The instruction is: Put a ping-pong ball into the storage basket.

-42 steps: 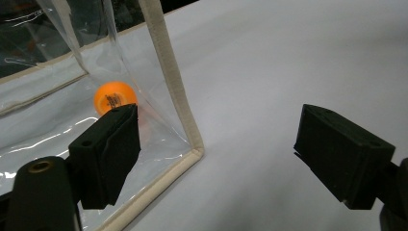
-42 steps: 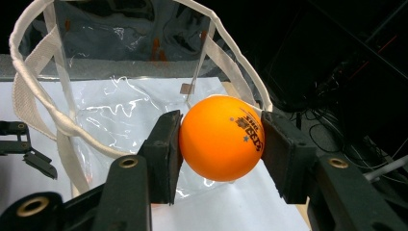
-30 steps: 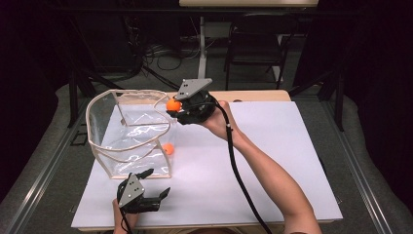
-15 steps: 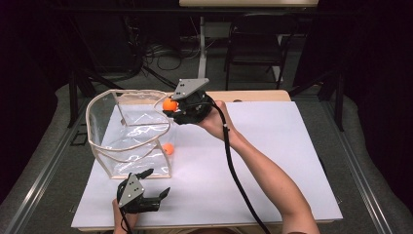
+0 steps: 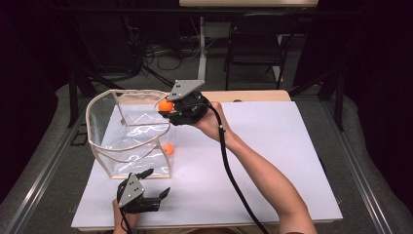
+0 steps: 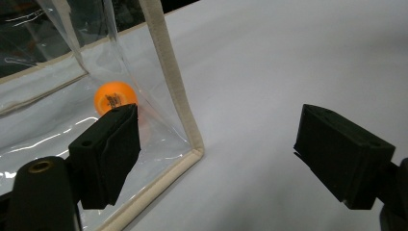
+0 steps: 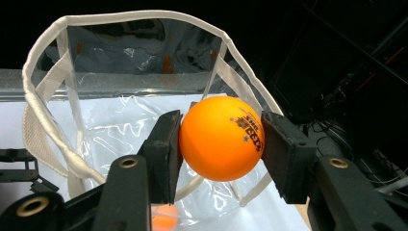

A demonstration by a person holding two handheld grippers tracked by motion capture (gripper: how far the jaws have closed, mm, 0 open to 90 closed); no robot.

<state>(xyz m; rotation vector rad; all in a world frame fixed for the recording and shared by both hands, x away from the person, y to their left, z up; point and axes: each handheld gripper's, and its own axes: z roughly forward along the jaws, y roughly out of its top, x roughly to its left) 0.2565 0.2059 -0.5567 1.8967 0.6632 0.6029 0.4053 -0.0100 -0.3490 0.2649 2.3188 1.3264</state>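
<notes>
Left claw (image 5: 155,190): jaws wide apart, gripping nothing; low over the near edge of the table (image 5: 272,161), held in the person's left hand
Clear bag (image 5: 127,141): just ahead of the left claw, standing open on the table; in the left gripper view its cream-trimmed corner (image 6: 195,144) sits between the two jaws, nearer the left one, without touching either as far as I can tell
Loose ball (image 6: 114,96): inside the bag on its floor, just beyond the left claw's left jaw, behind the clear wall; below the right claw
Held ball (image 7: 222,137): orange, printed with dark lettering, pinched between both jaws of the right claw
Right claw (image 5: 165,109): clamped on the held ball, raised over the bag's far right rim (image 7: 240,62), with the open mouth of the bag below and ahead of it
</notes>
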